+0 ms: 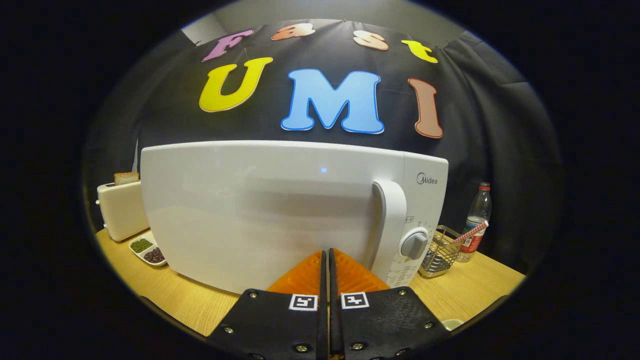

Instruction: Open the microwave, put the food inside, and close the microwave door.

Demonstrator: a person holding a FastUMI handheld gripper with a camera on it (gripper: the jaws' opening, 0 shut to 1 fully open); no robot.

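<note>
Fingers (320, 260) pressing together, empty, nearly touching the shut microwave (280, 210) door, left of its handle (392, 220). Risking a shove that skids the oven across the table (465, 295). Food not identifiable.

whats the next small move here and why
Probably open the claw and shift toward the handle. The microwave door looks closed, the fingers are pressed together just before the door panel, holding nothing, and the handle stands off to one side.

White microwave (280, 210), door apparently shut, stands on table.
</note>
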